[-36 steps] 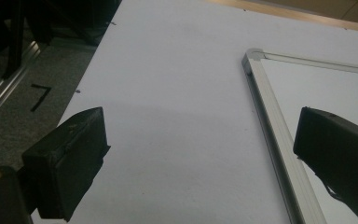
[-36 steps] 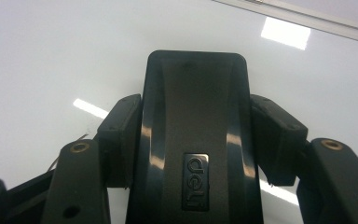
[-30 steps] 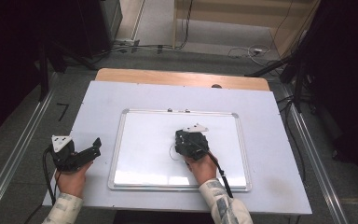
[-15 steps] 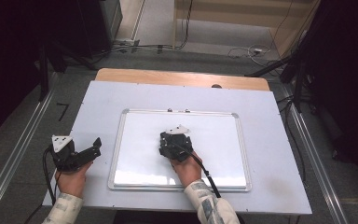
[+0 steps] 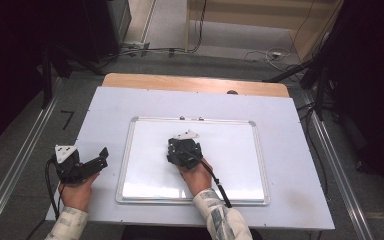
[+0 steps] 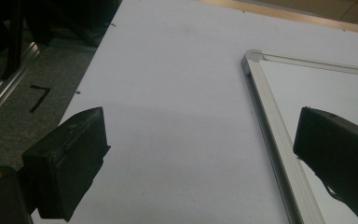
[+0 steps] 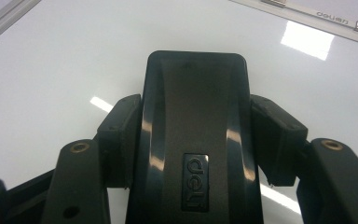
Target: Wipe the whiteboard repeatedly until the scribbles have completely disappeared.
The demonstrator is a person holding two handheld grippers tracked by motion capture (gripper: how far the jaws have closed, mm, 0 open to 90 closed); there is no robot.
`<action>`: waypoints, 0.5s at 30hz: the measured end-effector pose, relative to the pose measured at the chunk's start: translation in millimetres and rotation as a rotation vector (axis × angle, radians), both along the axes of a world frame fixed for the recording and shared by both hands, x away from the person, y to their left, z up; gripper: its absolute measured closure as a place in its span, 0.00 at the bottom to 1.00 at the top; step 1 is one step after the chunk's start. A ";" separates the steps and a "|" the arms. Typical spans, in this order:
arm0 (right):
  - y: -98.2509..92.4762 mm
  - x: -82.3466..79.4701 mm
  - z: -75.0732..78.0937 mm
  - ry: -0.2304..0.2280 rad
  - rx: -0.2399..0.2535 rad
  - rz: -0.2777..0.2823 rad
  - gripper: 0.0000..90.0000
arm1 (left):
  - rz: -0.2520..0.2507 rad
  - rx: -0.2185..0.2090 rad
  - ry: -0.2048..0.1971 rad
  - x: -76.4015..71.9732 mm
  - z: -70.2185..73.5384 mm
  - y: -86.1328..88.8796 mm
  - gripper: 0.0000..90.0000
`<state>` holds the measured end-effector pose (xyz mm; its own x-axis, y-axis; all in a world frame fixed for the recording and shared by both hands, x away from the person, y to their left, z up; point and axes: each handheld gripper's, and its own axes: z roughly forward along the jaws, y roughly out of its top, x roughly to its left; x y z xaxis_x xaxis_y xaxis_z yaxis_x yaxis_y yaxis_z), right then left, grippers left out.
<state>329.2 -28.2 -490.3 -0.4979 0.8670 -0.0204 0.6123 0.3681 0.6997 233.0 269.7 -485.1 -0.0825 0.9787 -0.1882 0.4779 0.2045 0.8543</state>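
One whiteboard [image 5: 240,150], rectangular, glossy white, framed in dull silver metal with rounded grey corner caps, lying flat on the tabletop [image 5: 300,130]. One eraser [image 7: 196,135], black, smooth moulded plastic with a slightly arched back and rounded corners, pressed face down on the board a little left of its middle. Raised lettering "deli" on a small rectangular badge near the eraser's rear end, read lengthwise. Faint grey print on the far frame rail [image 7: 335,18], too blurred to read for certain. Two small metal clips on that same rail.

Two claws, both matt black with brass-coloured screw heads. Right claw [image 7: 196,135] clamped narrow on the eraser, one pad on each long side, touching. In the high view, right claw [image 5: 182,150] over the left half of the board, topped by a pale three-cornered plate, cable trailing back along the patterned sleeve [image 5: 215,212].

Left claw [image 6: 200,154] spread wide, nothing between the blocky rubber pads, resting on bare tabletop just beside the board's left rail [image 6: 275,140]. In the high view, left claw [image 5: 87,162] near the tabletop's left edge, well apart from the eraser.

Tabletop: one pale lilac-white sheet, matt, with one strip of light wood [image 5: 195,82] along the far edge. One black "7"-shaped mark [image 5: 66,120] on the grey carpet to the left.
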 end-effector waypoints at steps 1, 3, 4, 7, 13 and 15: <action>0.0 0.0 0.0 0.000 0.000 0.000 0.42 | 0.000 -0.001 0.000 -0.1 0.2 0.1 0.04; -5.3 3.6 0.4 0.002 -0.006 -0.009 0.42 | 0.002 -0.001 0.000 -0.2 0.1 0.3 0.04; -7.3 4.7 0.6 0.004 -0.004 -0.016 0.42 | 0.002 -0.001 0.001 -0.2 0.1 0.4 0.04; -15.2 8.2 0.6 0.001 -0.002 -0.031 0.42 | 0.001 0.001 0.001 -0.1 -0.1 0.6 0.04; -27.3 11.2 0.9 0.002 -0.002 -0.052 0.42 | 0.002 0.001 0.003 -0.5 0.0 0.8 0.04; -32.9 12.3 1.1 0.004 -0.001 -0.063 0.42 | 0.004 0.002 0.002 -0.5 -0.1 0.8 0.04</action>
<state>341.5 -61.1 -489.2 -0.4420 0.8968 -0.0193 0.6375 0.3292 0.6966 232.5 270.5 -485.2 -0.0864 0.9787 -0.1862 0.4787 0.2047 0.8538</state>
